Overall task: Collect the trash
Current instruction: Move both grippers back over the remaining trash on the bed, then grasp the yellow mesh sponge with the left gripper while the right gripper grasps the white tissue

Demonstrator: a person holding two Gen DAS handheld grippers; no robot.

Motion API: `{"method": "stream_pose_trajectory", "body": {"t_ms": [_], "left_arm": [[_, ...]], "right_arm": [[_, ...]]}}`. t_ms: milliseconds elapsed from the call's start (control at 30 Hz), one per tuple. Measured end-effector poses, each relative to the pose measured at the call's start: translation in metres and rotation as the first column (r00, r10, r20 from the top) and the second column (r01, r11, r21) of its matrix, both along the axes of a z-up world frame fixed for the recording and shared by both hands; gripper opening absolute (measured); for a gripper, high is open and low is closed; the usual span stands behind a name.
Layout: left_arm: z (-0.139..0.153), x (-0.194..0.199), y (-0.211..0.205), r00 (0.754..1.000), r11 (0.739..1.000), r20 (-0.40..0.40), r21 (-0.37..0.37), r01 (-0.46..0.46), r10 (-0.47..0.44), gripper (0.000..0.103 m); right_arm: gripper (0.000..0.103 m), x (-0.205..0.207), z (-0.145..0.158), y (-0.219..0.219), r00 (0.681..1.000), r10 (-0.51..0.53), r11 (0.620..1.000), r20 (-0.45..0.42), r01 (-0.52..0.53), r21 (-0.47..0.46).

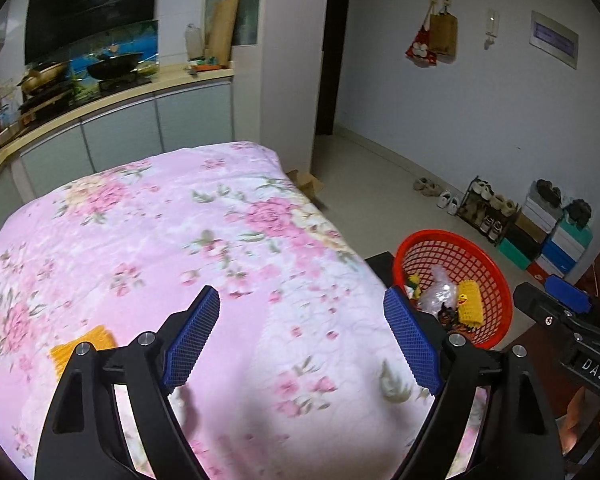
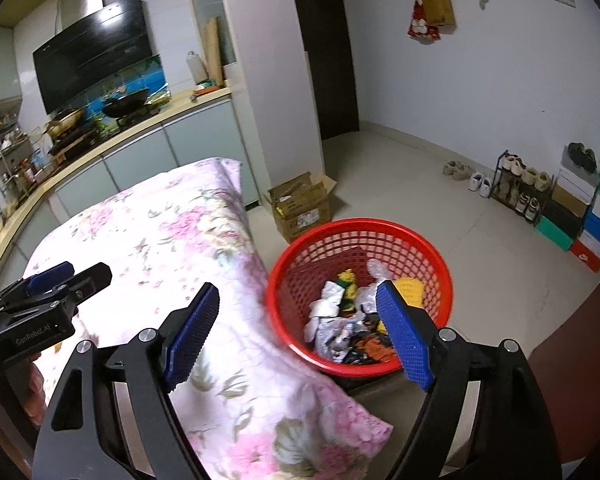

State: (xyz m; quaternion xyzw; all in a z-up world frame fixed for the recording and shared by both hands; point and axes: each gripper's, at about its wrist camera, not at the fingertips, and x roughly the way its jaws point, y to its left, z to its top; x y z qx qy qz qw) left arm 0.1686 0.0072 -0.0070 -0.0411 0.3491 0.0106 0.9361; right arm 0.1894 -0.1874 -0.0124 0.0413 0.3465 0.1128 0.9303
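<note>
A red mesh basket [image 2: 360, 225] stands on a dark stand beside the table's right edge, with several crumpled wrappers [image 2: 340, 332] and a yellow packet [image 2: 412, 290] inside. My right gripper [image 2: 298, 290] is open and empty above the table's edge and the basket's near rim. My left gripper [image 1: 300, 296] is open and empty over the pink floral cloth [image 1: 180, 240]. On the cloth lies a yellow-orange wrapper [image 1: 82, 346], left of the left fingers [image 1: 192, 340] and partly hidden by them. The basket [image 1: 440, 237] sits to the right of the left gripper.
A cardboard box [image 2: 300, 204] sits on the floor behind the basket. A shoe rack [image 2: 520, 188] and stacked shoe boxes [image 2: 580, 224] line the right wall. A kitchen counter [image 1: 120, 100] with pans runs behind the table. A hand [image 1: 584, 420] holds the right gripper.
</note>
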Motion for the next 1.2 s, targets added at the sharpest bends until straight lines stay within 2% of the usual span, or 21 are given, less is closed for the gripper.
{"method": "stream_pose_trajectory", "body": {"t_ms": [400, 600, 700, 833, 1000, 1067, 1200], "left_arm": [[-0.001, -0.033, 0.052, 0.994, 0.994, 0.01, -0.004, -0.107, 0.107, 0.082], [-0.002, -0.052, 0.088, 0.984, 0.984, 0.014, -0.002, -0.18, 0.18, 0.082], [-0.001, -0.061, 0.112, 0.973, 0.973, 0.01, -0.005, -0.231, 0.231, 0.082], [0.004, -0.076, 0.157, 0.942, 0.942, 0.007, -0.02, -0.334, 0.334, 0.082], [0.007, -0.093, 0.202, 0.91, 0.906, -0.01, -0.085, -0.415, 0.415, 0.082], [0.002, -0.096, 0.213, 0.905, 0.898, -0.03, -0.11, -0.425, 0.424, 0.082], [-0.019, -0.088, 0.219, 0.916, 0.909, -0.099, -0.12, -0.399, 0.389, 0.082]], "right_arm": [[0.078, -0.013, 0.005, 0.037, 0.997, 0.072, 0.997, 0.006, -0.072, -0.015], [0.078, -0.015, 0.004, 0.056, 0.993, 0.116, 0.993, -0.004, -0.116, -0.017], [0.078, -0.015, 0.002, 0.068, 0.989, 0.145, 0.989, -0.014, -0.145, -0.017], [0.078, -0.014, 0.002, 0.08, 0.985, 0.172, 0.985, -0.016, -0.172, -0.013], [0.078, -0.01, 0.0, 0.094, 0.979, 0.2, 0.98, -0.028, -0.2, -0.002], [0.078, -0.009, -0.002, 0.1, 0.977, 0.21, 0.978, -0.034, -0.21, 0.002], [0.078, -0.008, -0.005, 0.111, 0.971, 0.234, 0.972, -0.046, -0.235, -0.002]]}}
